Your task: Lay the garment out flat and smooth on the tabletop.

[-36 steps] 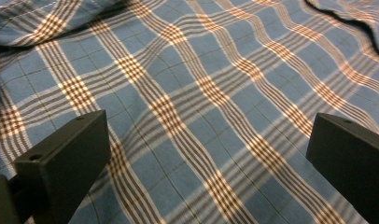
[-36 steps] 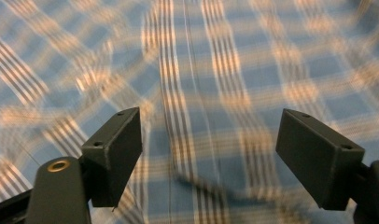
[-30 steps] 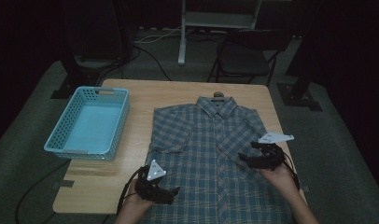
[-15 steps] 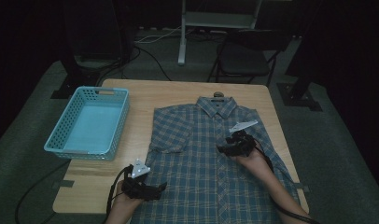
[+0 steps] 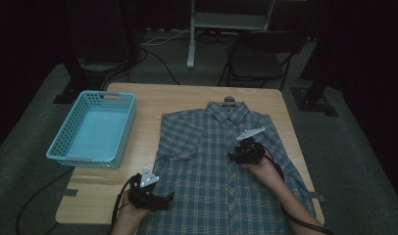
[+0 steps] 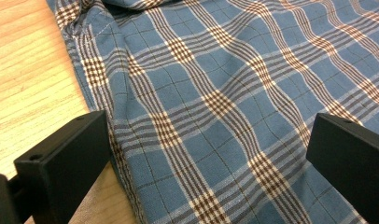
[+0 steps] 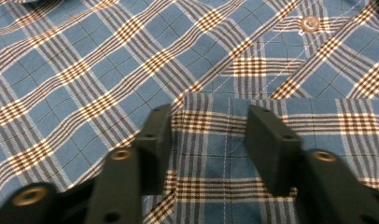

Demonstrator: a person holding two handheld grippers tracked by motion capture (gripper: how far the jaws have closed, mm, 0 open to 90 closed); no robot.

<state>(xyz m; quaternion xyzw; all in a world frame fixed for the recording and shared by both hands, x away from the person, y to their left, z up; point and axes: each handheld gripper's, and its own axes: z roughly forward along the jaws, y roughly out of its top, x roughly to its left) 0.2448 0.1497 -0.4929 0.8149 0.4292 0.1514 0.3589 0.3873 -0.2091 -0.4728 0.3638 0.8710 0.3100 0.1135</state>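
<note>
A shirt lies flat on the right half of the table, collar toward the far edge, with a basket beside it on the table's left part. The left gripper sits at the shirt's near left edge, over the hem where cloth meets tabletop. The right gripper rests on the shirt's right chest, behind and right of the left one.

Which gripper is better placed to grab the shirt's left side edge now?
Left. The left gripper sits at that edge of the shirt, jaws wide open astride the hem. The right gripper is over the chest pocket.
</note>
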